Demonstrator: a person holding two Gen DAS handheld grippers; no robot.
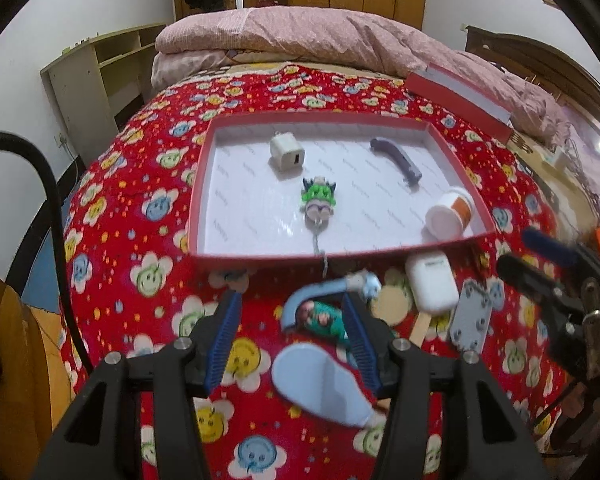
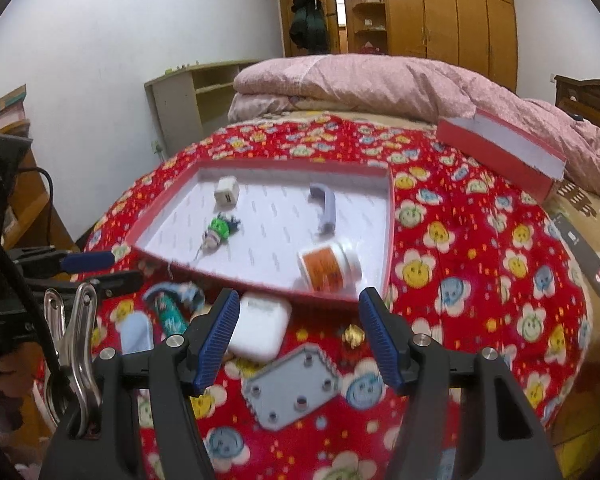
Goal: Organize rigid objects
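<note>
A shallow red box (image 1: 204, 168) (image 2: 390, 248) with a white floor lies on the bed. It holds a white charger cube (image 1: 286, 156) (image 2: 227, 193), a green toy keychain (image 1: 319, 199) (image 2: 220, 230), a purple handle (image 1: 398, 159) (image 2: 325, 208) and a white jar with an orange label (image 1: 450, 212) (image 2: 328, 267). In front of it lie a white earbud case (image 1: 432, 282) (image 2: 260, 330), a grey plate with holes (image 1: 471, 320) (image 2: 294, 384), a light blue curved piece with a patterned tube (image 1: 320, 314) (image 2: 170, 308) and a light blue paddle-shaped piece (image 1: 320, 384) (image 2: 136, 334). My left gripper (image 1: 292, 332) is open over the tube. My right gripper (image 2: 298, 340) is open above the grey plate.
A flowered red blanket (image 1: 140, 240) (image 2: 480, 280) covers the bed. A red box lid (image 1: 460, 98) (image 2: 500, 152) leans at the far right by a folded pink quilt (image 1: 300, 36) (image 2: 380, 80). A small gold piece (image 2: 354, 336) and a wooden stick with a round piece (image 1: 396, 308) lie near the case.
</note>
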